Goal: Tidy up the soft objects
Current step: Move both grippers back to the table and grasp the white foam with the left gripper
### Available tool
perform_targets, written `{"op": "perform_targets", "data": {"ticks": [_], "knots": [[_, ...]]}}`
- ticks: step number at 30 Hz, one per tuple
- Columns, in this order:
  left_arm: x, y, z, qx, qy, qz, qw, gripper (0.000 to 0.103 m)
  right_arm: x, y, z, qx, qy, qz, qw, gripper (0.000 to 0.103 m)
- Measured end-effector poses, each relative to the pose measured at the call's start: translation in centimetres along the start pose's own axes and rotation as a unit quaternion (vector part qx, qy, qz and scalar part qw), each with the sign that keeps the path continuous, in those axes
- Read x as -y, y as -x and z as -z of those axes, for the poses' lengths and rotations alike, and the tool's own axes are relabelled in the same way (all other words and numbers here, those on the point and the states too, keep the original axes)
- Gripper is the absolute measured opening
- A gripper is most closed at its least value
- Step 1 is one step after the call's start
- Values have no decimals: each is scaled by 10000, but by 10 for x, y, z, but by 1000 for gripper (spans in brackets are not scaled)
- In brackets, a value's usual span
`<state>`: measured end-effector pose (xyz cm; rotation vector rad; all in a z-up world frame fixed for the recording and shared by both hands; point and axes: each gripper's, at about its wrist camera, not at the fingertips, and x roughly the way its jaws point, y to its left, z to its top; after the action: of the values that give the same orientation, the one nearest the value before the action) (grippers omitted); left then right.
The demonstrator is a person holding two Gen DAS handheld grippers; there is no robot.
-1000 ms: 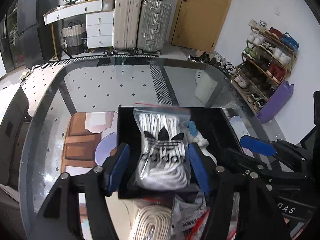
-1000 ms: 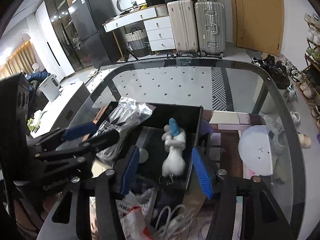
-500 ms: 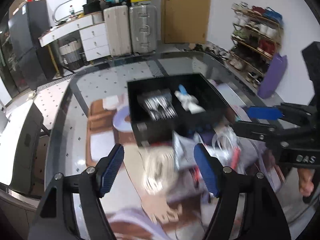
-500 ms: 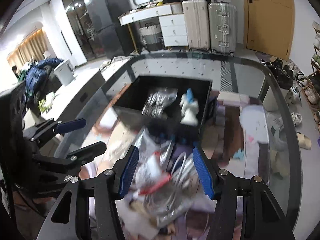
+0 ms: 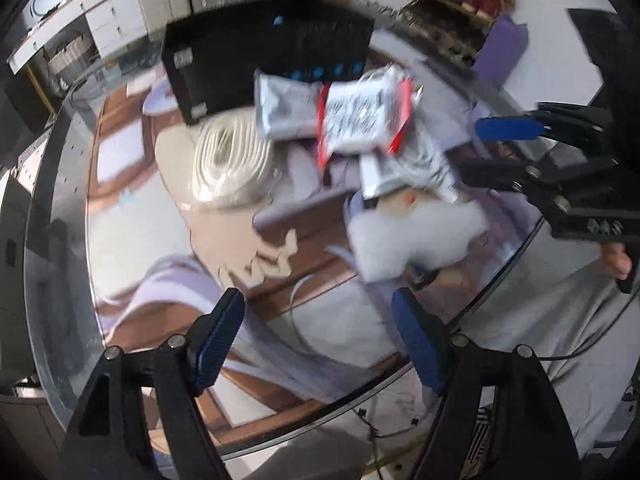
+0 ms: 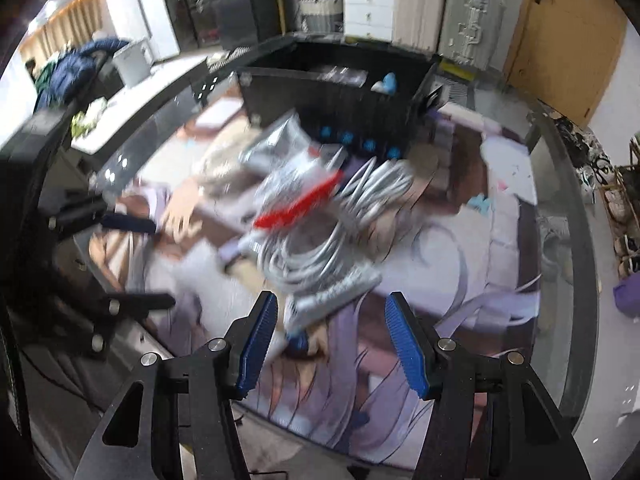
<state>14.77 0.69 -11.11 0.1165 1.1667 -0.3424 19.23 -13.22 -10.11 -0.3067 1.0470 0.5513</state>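
Both grippers have pulled back from the black box (image 5: 264, 64), now in the upper part of both views. The bag of laces seen 1 s ago between the left fingers is no more there; it was left in the box. The left gripper (image 5: 320, 340) has fingers spreading, nothing between them. The right gripper (image 6: 332, 344) is half spread, also empty. The pile of bags (image 5: 360, 120), the cord coil (image 5: 228, 168) and the white plush (image 5: 416, 236) lie on the table (image 5: 60, 216), centre of frame, not yet sorted. Probably next pick is from there.
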Motion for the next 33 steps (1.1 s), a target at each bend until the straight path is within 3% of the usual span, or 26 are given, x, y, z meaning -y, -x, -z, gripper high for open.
{"op": "perform_targets", "data": {"ticks": [5,12,16,20,22,26,29,33], "knots": [[-1,-1,-7,92,146,-344,9993,76,-18,-1,3,-93,192,-254,9994,58],[-24,-4,-14,98,569,-495,9971,76,-53,-6,2,-194,366,-712,9966,58],[-30,0,-13,189,605,-508,9967,76,-45,10,-4,178,370,-278,9988,58],[-25,11,-8,333,562,-423,9970,76,-23,3,-2,63,181,135,9997,58],[-24,18,-3,432,580,-212,9972,76,-17,0,0,4,183,282,9994,58],[-13,11,3,178,503,27,9986,76,-19,-5,4,-172,350,251,9989,58],[-6,-2,4,-83,457,-65,9989,77,-30,-10,5,-277,404,-16,9988,58],[-11,2,0,37,591,-188,9981,77,-42,-12,1,-270,453,-206,9984,58]]}}
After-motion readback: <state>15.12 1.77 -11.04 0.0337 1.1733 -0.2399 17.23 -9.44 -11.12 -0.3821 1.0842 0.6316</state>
